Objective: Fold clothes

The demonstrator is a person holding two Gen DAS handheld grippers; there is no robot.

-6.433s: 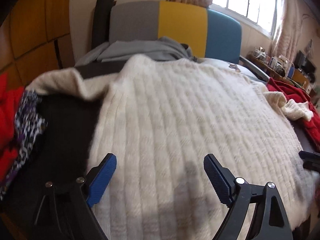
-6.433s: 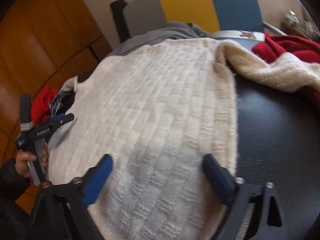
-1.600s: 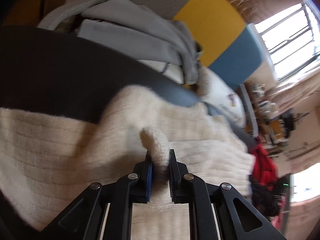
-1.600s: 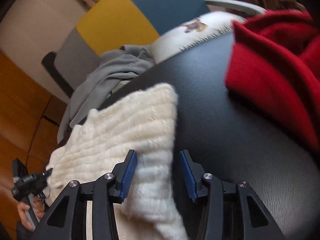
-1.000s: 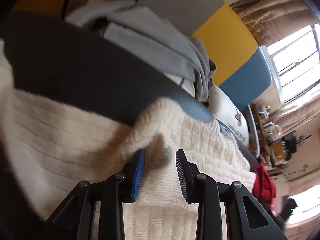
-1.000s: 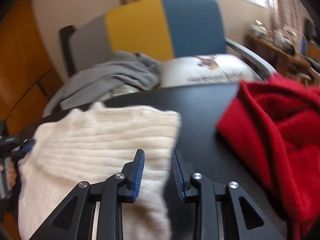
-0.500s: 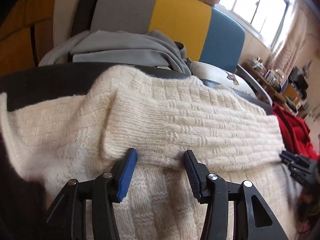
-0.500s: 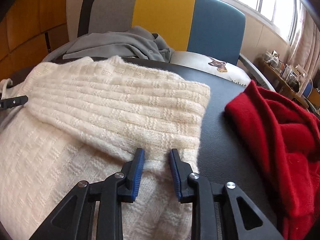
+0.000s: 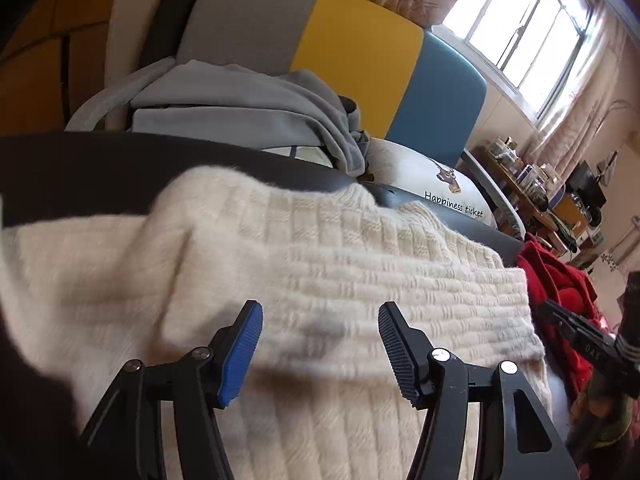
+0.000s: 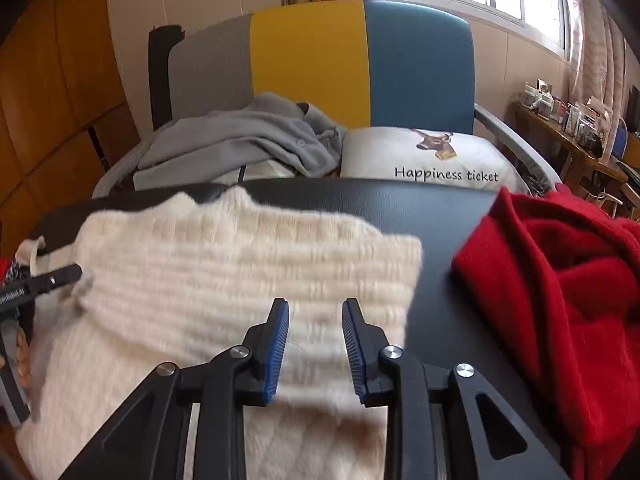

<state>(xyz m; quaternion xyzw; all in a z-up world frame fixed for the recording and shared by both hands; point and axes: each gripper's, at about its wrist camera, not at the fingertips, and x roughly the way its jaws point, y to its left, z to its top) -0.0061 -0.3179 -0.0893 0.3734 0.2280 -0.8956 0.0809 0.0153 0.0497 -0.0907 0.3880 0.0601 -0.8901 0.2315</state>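
A cream knit sweater (image 9: 340,264) lies on the black table (image 9: 80,168), its far part folded over toward me into a thick band (image 10: 240,264). My left gripper (image 9: 320,312) hovers over the band's near edge. Its jaws are opening wide and nothing is pinched between them. My right gripper (image 10: 315,306) hangs over the band's right end, its jaws a little apart and easing open, with only loose knit below the gap. The left gripper's tip (image 10: 40,284) shows at the sweater's left edge, held by a hand (image 10: 20,356).
A crumpled red garment (image 10: 560,300) lies on the table's right side, close to the sweater. Behind the table stands a grey, yellow and blue chair (image 10: 312,60) with a grey garment (image 10: 240,140) and a white pillow (image 10: 424,156). A cluttered shelf (image 10: 568,112) lines the right wall.
The sweater's far part has come down folded over the rest. My left jaws let go of the knit and spread wide. Both grippers have drawn back toward me.
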